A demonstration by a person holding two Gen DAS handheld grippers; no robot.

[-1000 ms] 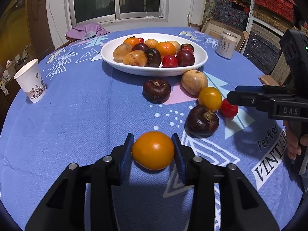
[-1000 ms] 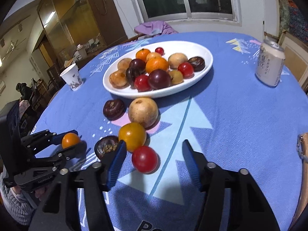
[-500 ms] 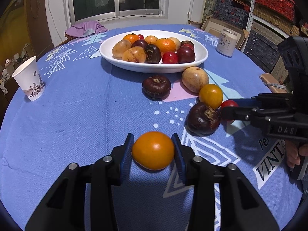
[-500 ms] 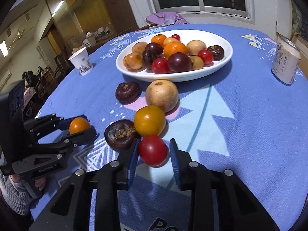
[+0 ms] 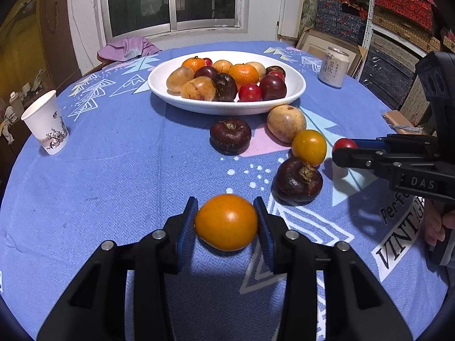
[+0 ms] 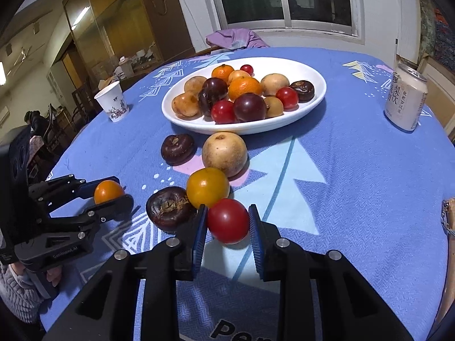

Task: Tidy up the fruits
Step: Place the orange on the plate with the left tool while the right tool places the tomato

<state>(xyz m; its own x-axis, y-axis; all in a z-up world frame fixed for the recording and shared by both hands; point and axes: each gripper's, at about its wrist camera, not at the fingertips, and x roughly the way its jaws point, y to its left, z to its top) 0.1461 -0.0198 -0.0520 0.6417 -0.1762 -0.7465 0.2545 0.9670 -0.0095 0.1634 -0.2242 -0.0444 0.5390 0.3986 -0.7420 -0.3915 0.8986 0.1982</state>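
My left gripper (image 5: 226, 221) is shut on an orange fruit (image 5: 226, 221), held just above the blue tablecloth; the same fruit (image 6: 108, 191) shows in the right wrist view. My right gripper (image 6: 227, 221) is shut on a red tomato-like fruit (image 6: 227, 221), seen too as the red fruit (image 5: 343, 143) at the right. A white oval plate (image 5: 295, 85) at the far middle holds several fruits. On the cloth between lie two dark purple fruits (image 5: 230, 135) (image 5: 298, 180), a tan round fruit (image 5: 286, 123) and a yellow-orange fruit (image 5: 309, 147).
A paper cup (image 5: 47, 122) stands at the table's left edge. A drink can (image 5: 333, 66) stands at the back right. A purple cloth (image 5: 128, 48) lies beyond the far edge. A person's hand (image 5: 435, 224) holds the right gripper's handle.
My right gripper moved in on the red fruit and closed its jaws on it. My left gripper kept still with the orange fruit in its grip.
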